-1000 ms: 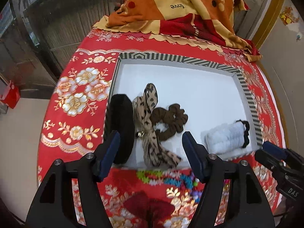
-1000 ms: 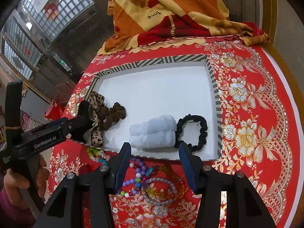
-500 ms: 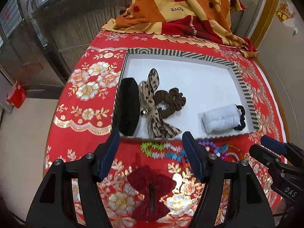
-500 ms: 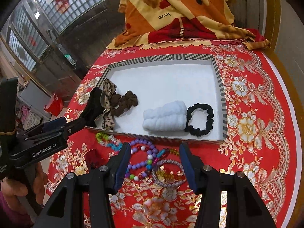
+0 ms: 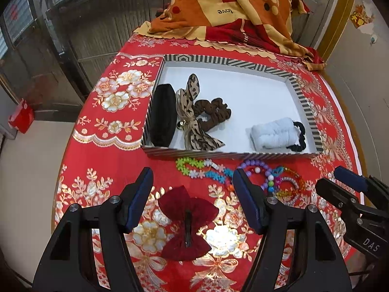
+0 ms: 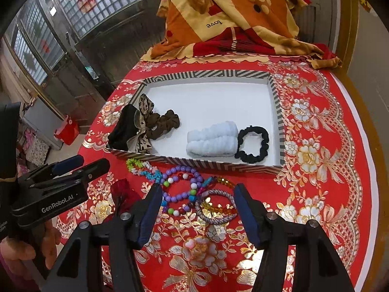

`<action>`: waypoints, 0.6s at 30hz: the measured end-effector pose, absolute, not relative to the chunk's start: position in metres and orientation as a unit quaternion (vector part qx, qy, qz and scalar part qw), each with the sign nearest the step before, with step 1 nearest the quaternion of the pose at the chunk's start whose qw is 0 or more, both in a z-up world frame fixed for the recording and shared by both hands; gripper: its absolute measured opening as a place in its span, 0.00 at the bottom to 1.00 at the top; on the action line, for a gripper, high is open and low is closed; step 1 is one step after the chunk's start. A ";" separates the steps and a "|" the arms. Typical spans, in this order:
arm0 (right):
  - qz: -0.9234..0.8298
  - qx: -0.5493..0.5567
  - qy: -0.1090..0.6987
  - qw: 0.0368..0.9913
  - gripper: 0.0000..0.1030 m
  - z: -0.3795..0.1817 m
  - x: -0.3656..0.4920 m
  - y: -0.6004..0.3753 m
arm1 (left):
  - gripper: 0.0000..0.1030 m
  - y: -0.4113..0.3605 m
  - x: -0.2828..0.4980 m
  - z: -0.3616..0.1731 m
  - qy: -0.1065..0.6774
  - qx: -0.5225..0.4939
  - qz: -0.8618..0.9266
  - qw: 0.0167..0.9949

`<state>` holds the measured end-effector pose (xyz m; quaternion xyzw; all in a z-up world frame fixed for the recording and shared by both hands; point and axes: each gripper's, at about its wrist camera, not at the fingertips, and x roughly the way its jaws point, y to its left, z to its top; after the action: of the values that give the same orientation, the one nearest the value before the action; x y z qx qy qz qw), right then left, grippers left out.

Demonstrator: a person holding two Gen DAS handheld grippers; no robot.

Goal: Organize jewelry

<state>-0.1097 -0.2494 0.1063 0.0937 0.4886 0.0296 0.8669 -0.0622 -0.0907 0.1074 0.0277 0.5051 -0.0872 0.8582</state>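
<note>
Striped tray [image 5: 304,102]: holds five hair pieces. Both grippers, pulled back from it: left gripper [image 5: 192,194] jaws wide, empty, now over red bow clip [image 5: 187,221]; right gripper [image 6: 198,209] wide over bead bracelets [image 6: 184,189], both untrayed.

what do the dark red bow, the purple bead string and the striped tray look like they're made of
Dark red bow: looks like velvet, matte with a soft nap, with a dark clip, probably metal, down its centre.
Purple bead string: likely plastic, glossy round beads showing small highlights.
Striped tray: looks like printed cardboard, thin flat walls, matte white inside.
</note>
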 end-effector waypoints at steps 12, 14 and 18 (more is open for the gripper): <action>0.014 0.088 0.496 0.863 0.57 0.103 -0.129 -0.254 | 0.66 -0.095 -0.082 0.100 0.517 0.028 -0.094 0.850; 0.012 0.087 0.498 0.863 0.58 0.103 -0.131 -0.254 | 0.66 -0.096 -0.084 0.099 0.519 0.028 -0.094 0.849; 0.010 0.084 0.501 0.861 0.58 0.102 -0.135 -0.255 | 0.66 -0.096 -0.087 0.097 0.521 0.026 -0.092 0.848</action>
<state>-0.1347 -0.2546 0.1017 0.0845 0.5007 0.0095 0.8614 -0.0872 -0.0956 0.0970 0.0262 0.5207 -0.0924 0.8483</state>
